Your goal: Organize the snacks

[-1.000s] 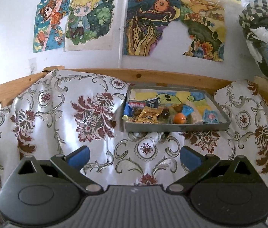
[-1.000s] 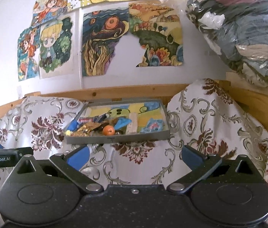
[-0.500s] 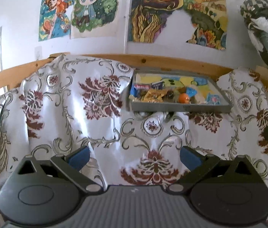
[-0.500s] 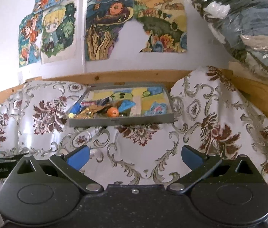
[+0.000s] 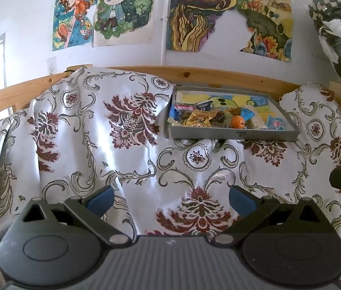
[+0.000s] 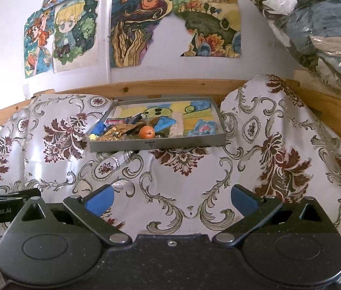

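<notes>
A white wall hung with coloured drawings backs a wooden bed frame (image 5: 218,73), and over the bed lies a pale floral cloth (image 5: 126,149) with dark red motifs. At far right a clear bag of folded clothes (image 6: 315,29) sits on a ledge.

On the cloth, toward the far side, rests one shallow grey tray (image 5: 235,135) lined with a yellow and blue picture. The snacks (image 5: 209,118) are all in it, heaped in the left and middle part: one round orange piece (image 6: 147,131), one gold wrapper (image 5: 198,118), one pale oblong bar (image 6: 177,126), and what look like three or four blue packets, though the pile is too small and tangled to count surely. No snack shows on the cloth outside the tray.

As to progress, the snacks being gathered in one tray fits a late stage where collecting is over; the jumbled heap and the bare right part of the tray fit equally a stage where sorting within it is left. The pictures do not settle which.

The left tool (image 5: 171,197) hangs over the near cloth, well apart from the tray, its blue pads spread wide with nothing between them. The right tool (image 6: 172,197) is likewise spread wide and holds nothing, level with the left one, whose tip shows at its left edge.
</notes>
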Available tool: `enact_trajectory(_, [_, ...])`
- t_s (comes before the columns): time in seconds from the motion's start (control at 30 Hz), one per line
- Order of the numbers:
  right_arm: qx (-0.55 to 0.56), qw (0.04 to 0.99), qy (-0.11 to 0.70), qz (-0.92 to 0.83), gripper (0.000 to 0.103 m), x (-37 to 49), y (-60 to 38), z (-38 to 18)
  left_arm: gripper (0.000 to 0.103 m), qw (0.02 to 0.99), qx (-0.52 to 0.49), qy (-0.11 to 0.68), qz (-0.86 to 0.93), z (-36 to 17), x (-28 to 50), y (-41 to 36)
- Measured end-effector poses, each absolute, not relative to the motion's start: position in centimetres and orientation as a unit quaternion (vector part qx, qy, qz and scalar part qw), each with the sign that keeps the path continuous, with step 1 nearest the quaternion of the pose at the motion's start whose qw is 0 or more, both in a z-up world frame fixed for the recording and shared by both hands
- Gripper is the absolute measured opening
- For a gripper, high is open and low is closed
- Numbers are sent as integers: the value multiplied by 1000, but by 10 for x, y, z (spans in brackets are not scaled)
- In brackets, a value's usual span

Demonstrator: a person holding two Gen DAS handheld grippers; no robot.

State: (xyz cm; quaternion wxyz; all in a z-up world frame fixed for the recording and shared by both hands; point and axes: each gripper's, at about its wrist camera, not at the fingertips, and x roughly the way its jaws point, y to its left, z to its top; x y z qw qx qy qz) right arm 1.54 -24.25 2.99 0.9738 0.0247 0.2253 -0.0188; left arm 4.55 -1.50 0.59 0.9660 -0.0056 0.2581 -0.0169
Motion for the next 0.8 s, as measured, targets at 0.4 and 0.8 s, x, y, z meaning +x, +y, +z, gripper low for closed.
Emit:
enact_trajectory(0.4, [19,973,230,-16,102,17,-242,29,103,966,-9,259,-11,7,44,-15])
enact_trajectory(0.8, [18,973,232,-16,102,17,-241,28,103,966,-7,260,-10,6,43,-17])
